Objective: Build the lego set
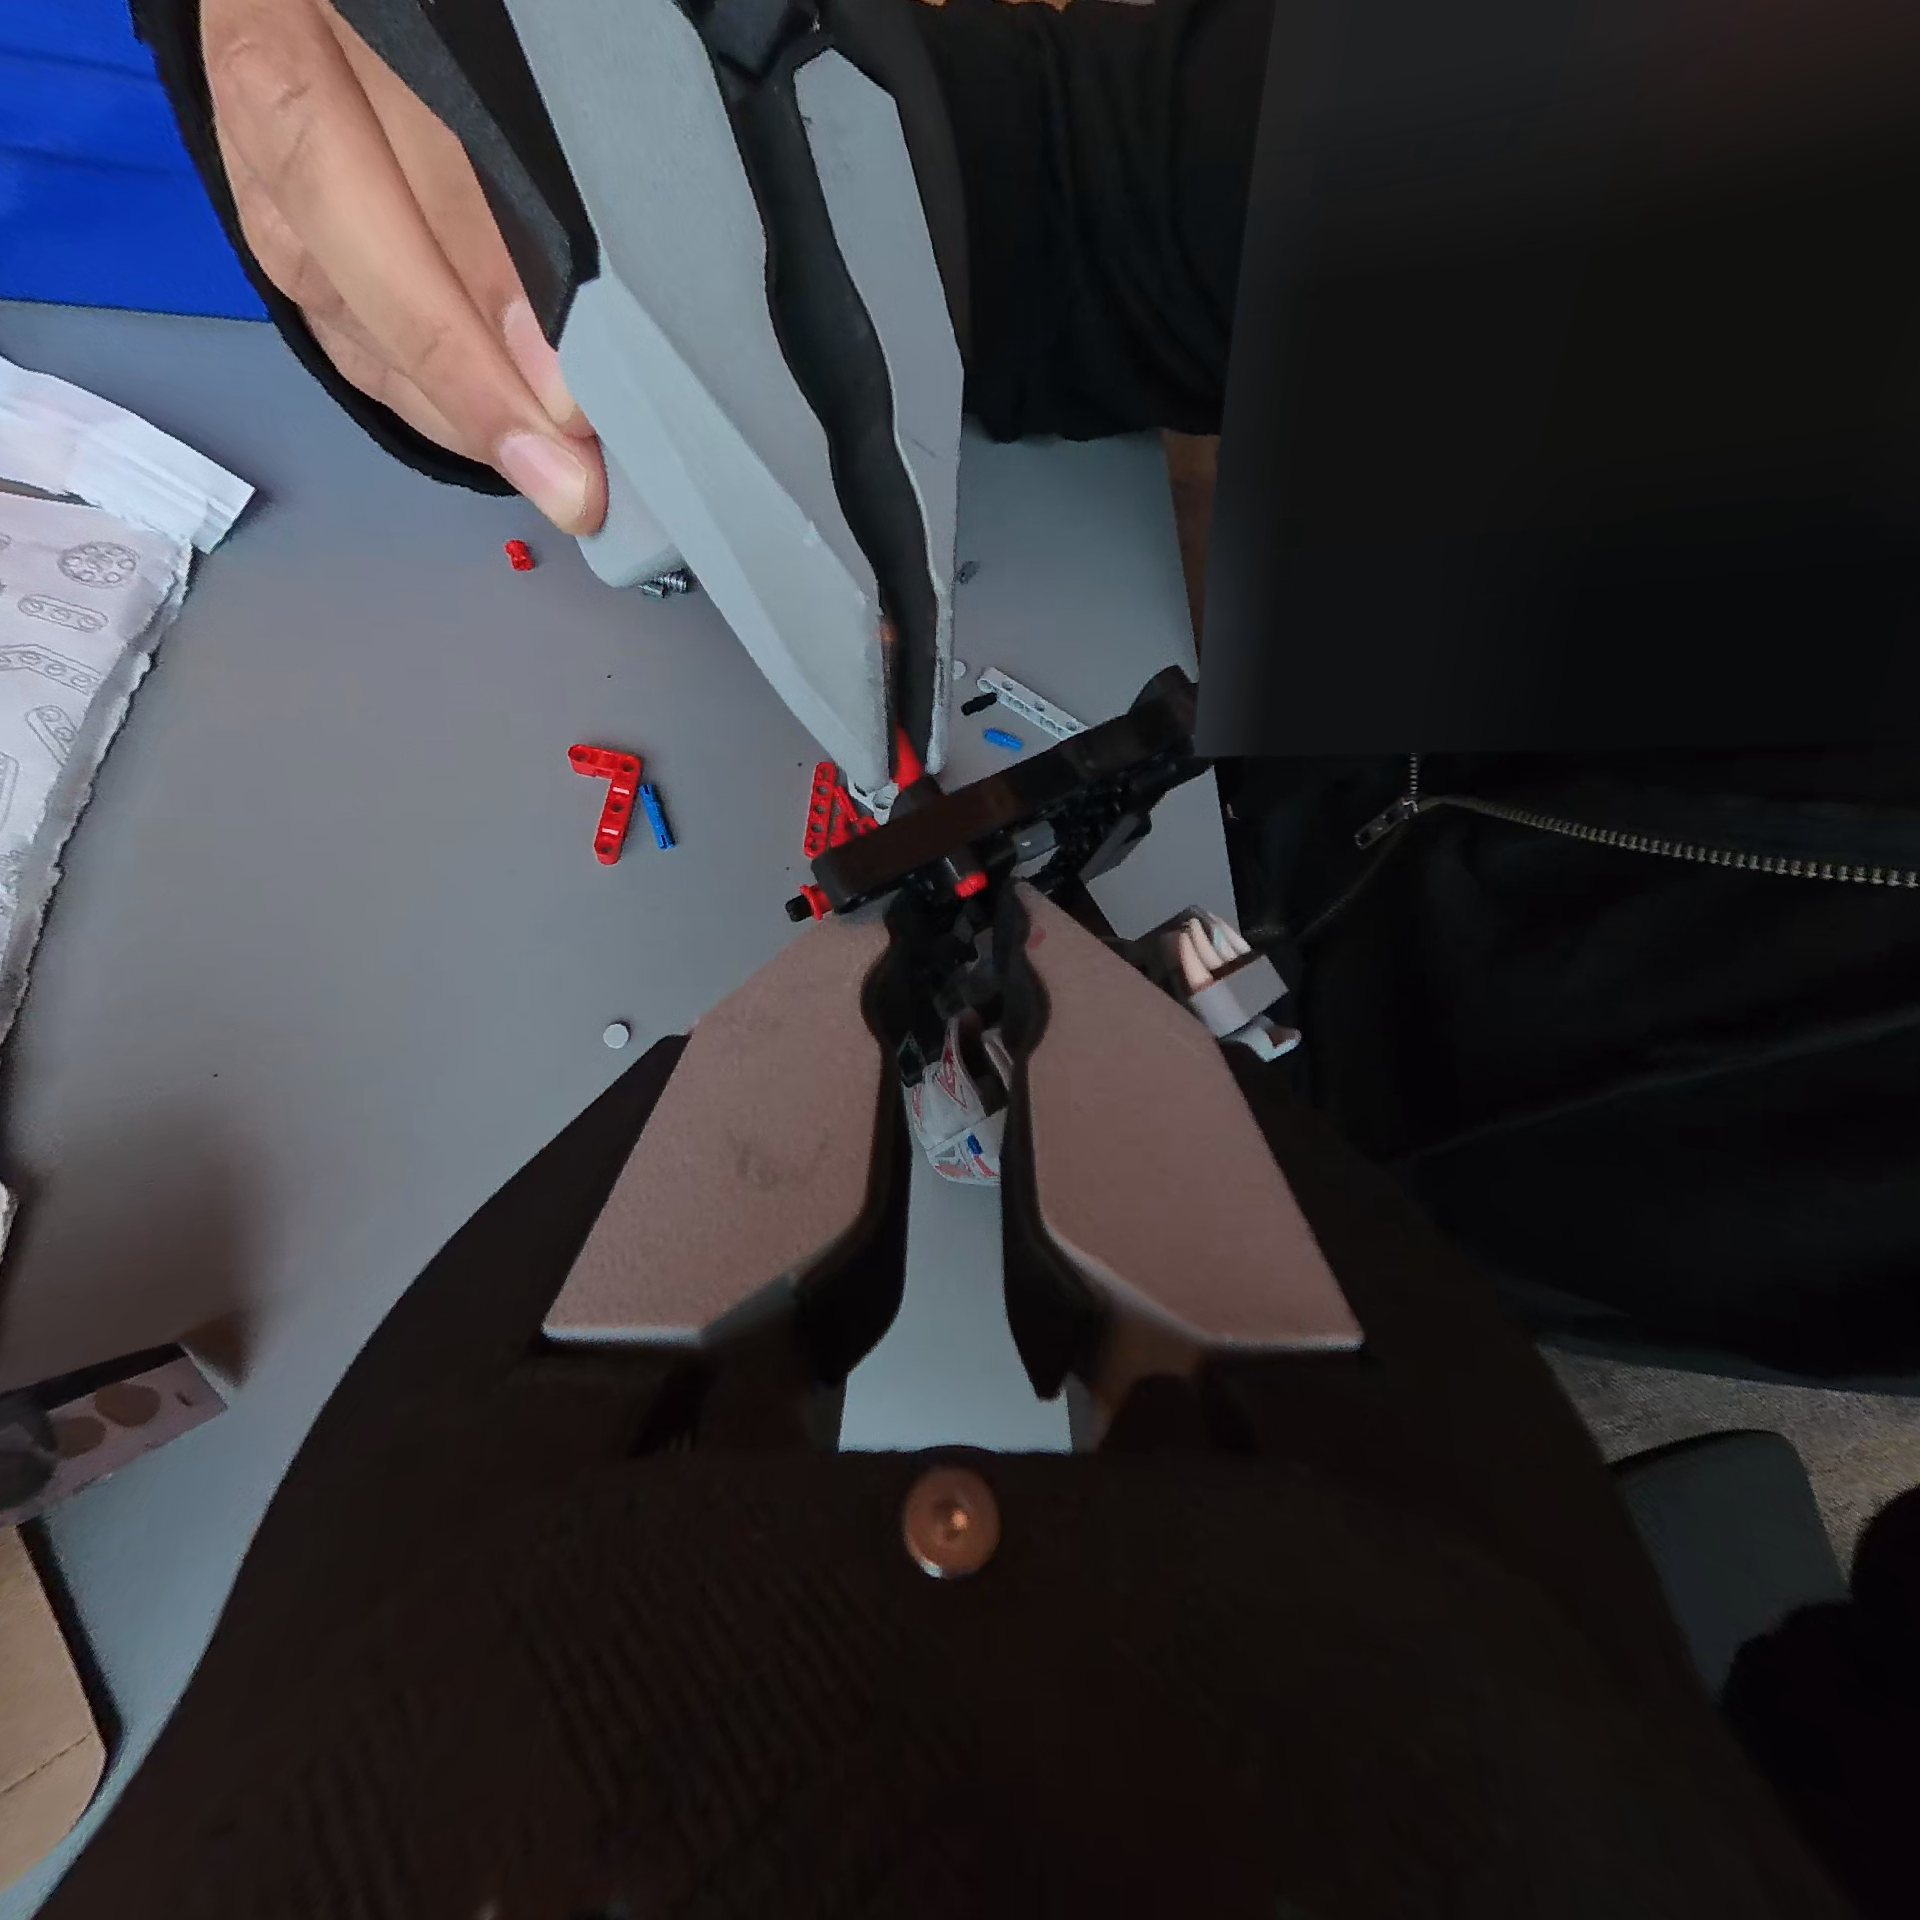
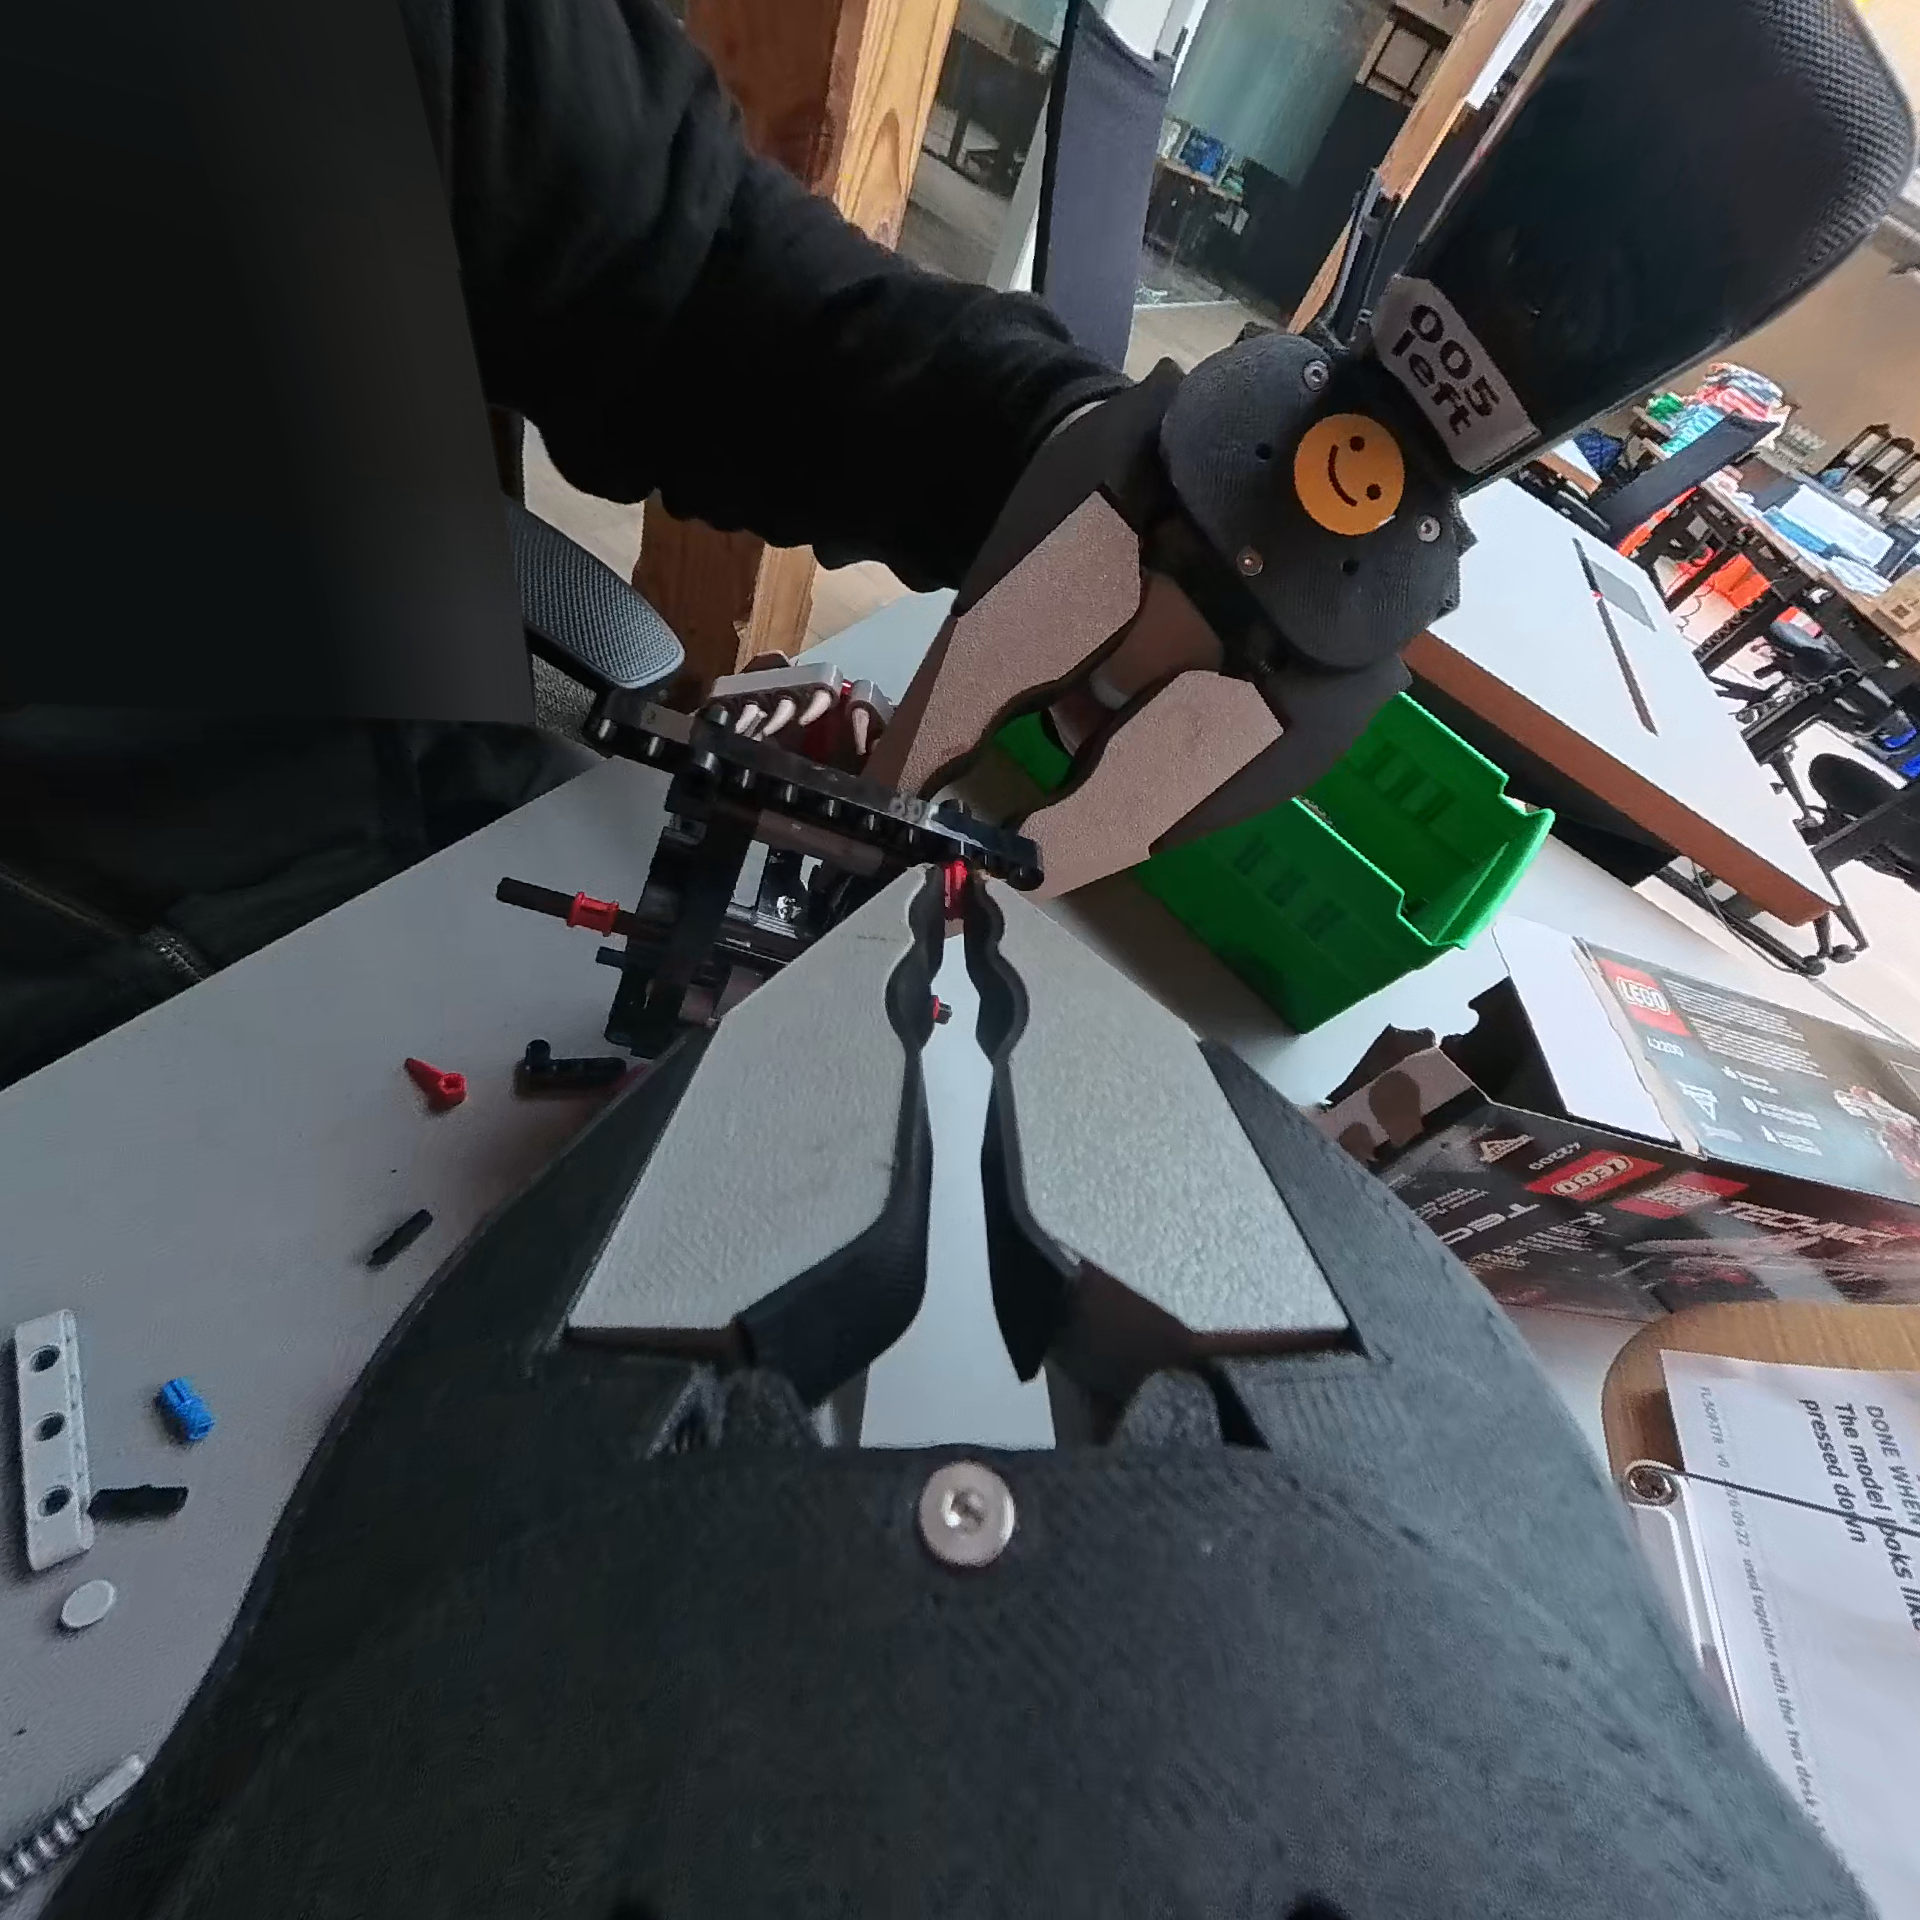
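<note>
The black lego model (image 1: 997, 810) stands on the grey table (image 1: 364, 935), with a red-tipped axle sticking out of its side (image 2: 582, 910). My left gripper (image 1: 948, 914), with brown pads, is shut on the model's black top beam (image 2: 831, 800); it also shows in the right wrist view (image 2: 971, 826). My right gripper (image 2: 951, 896), with grey pads, is shut on a small red pin (image 2: 952, 881) and holds it against the end of that beam. In the left wrist view the right gripper (image 1: 909, 764) comes down from above with a hand on it.
Loose parts lie on the table: a red L-beam (image 1: 608, 800), blue pins (image 1: 655, 816), a white beam (image 1: 1029, 707), a red pin (image 2: 436, 1081), black pins (image 2: 566, 1065) and a grey beam (image 2: 47, 1439). A green bin (image 2: 1340, 862) and the set's box (image 2: 1662, 1174) stand at the right. A booklet (image 1: 62, 644) lies at the left. My two grippers' fingertips are within a few centimetres of each other.
</note>
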